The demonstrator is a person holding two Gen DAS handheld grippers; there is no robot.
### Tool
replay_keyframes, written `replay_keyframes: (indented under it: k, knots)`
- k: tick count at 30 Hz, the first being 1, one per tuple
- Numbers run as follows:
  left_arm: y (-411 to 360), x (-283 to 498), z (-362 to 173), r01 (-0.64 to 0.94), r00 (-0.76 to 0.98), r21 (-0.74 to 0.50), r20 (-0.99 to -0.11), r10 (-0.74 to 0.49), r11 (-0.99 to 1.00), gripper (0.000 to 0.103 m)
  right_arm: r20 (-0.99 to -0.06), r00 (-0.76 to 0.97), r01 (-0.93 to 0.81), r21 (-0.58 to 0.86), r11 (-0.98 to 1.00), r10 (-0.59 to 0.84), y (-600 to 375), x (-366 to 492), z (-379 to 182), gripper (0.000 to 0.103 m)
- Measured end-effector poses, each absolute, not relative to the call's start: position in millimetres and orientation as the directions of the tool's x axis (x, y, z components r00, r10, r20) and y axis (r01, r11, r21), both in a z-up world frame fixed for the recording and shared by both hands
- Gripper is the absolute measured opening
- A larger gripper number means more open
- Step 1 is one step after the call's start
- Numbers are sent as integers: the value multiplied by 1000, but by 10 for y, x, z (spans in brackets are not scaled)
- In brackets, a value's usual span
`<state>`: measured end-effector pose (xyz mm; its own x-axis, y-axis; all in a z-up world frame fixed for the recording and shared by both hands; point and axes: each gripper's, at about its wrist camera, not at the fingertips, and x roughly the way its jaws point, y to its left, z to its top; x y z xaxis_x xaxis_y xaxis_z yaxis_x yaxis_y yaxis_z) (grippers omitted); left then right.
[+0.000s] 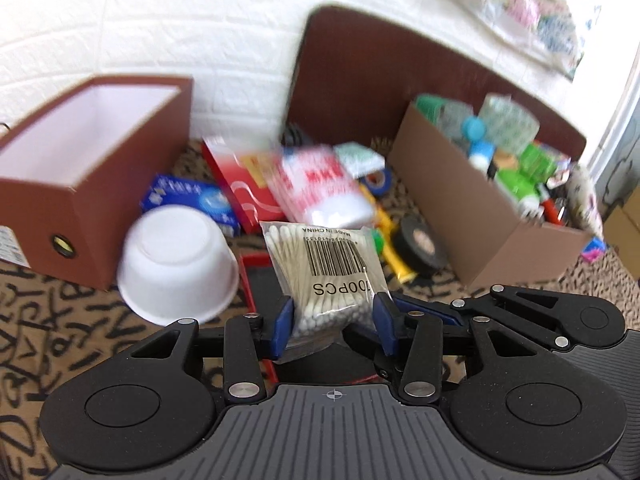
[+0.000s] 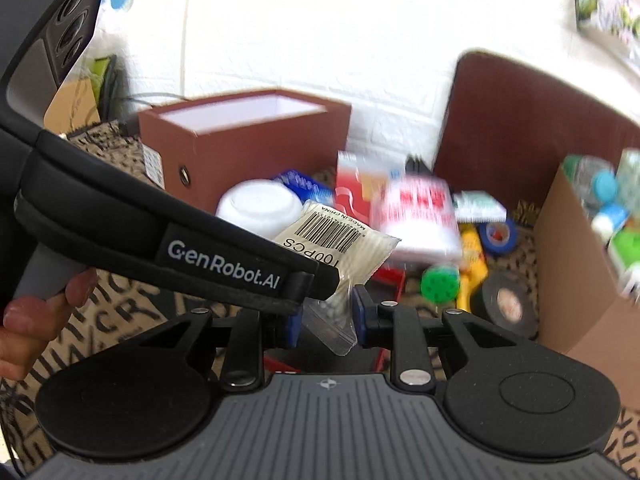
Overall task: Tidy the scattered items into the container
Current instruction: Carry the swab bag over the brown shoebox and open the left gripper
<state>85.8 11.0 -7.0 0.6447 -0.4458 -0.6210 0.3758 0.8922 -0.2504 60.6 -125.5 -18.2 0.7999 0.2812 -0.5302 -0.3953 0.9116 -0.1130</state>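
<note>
A clear bag of cotton swabs (image 1: 328, 272) with a barcode label hangs lifted above the patterned floor. My left gripper (image 1: 334, 328) is shut on its lower part, blue pads pressing both sides. In the right wrist view the same cotton swab bag (image 2: 340, 240) shows, and my right gripper (image 2: 326, 320) is shut on its clear bottom edge. The left tool's black housing (image 2: 180, 240) crosses that view, held by a hand (image 2: 36, 320). An empty brown box (image 1: 80, 152) with a white inside stands at the left.
An upturned white bowl (image 1: 176, 264) lies beside the brown box. Behind the bag lie a pink swab pack (image 1: 320, 188), a red box (image 1: 240, 188), a blue pack (image 1: 188, 200) and a black tape roll (image 1: 420, 244). A full cardboard box (image 1: 460, 208) stands right.
</note>
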Motion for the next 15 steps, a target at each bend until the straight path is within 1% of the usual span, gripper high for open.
replay_keyframes:
  k: [9,15]
  knots:
    - [546,851,454,319,762,-231,-515,-394,919,43,-423,832,-466,-185,865,358,-873,676,306,30]
    - [889,1041,695,243,818,-227,-474,-325,943,43,-381,822,-524,-217,824,423,-505,960,531,30]
